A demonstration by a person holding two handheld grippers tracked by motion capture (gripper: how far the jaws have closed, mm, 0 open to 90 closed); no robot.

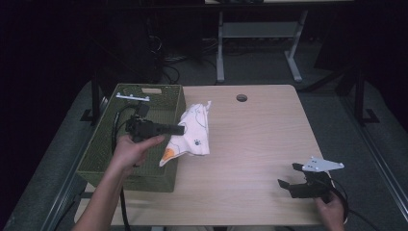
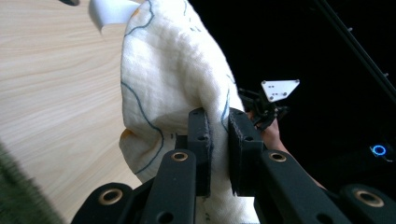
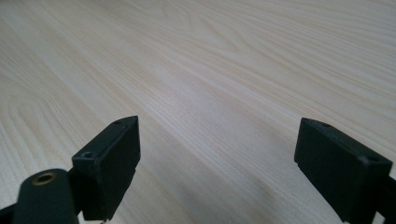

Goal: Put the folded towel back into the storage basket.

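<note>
The cloth [image 1: 195, 132] is showing as a soft white piece of crinkled fabric, printed with thin dark-blue outlines and an orange patch near its lower corner (a small dark motif is also sitting on the side facing the worktop's middle). It is hanging in loose folds just off the right edge of the green basket [image 1: 103, 144], its lower end drooping over the basket's rim and over the pale wood worktop [image 1: 260, 144]. The left gripper [image 1: 179, 129] is pinching it: in the left gripper view the two black jaws are standing nearly together, clamping a fold of the cloth [image 2: 173, 84] between their pads, with the rest of the fabric billowing up and to the left of them. The left hand [image 1: 132, 149] is reaching in above the basket, the forearm slanting up from the bottom edge and the gripper lying roughly level, pointing toward the worktop's middle. The right gripper [image 1: 291, 175] is sitting low near the worktop's near right corner, held by the right hand [image 1: 332, 209]; its jaws are standing wide apart with bare wood between them.
</note>
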